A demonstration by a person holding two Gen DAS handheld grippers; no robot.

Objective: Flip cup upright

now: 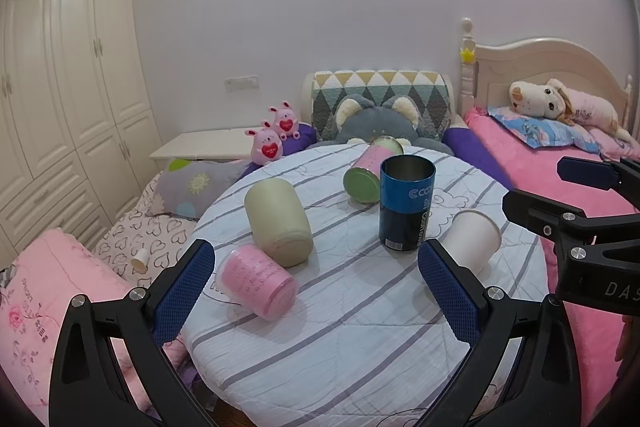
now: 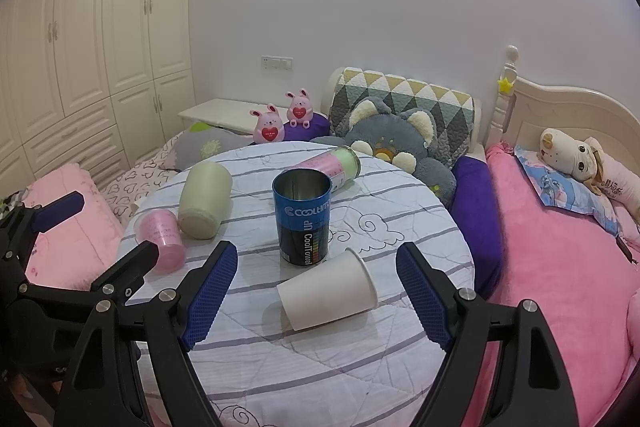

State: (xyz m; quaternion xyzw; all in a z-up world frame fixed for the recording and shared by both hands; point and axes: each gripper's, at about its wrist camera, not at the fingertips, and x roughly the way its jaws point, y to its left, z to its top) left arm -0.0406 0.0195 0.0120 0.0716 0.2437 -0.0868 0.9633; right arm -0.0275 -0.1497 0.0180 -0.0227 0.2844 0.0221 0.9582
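My right claw point(image 2: 316, 285) hung wide open over the white paper cup point(image 2: 328, 295), which lay on its side on the table point(image 2: 320, 367) beside the upright blue can point(image 2: 303, 219); a gentle mid-wall pinch seemed wisest against crushing.

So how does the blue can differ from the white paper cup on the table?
The blue can stands upright with its open mouth up; the white paper cup lies on its side. The can is a dark, printed, straight-walled metal cylinder; the cup is plain white and tapered. Both sit on the striped tablecloth, neither held.
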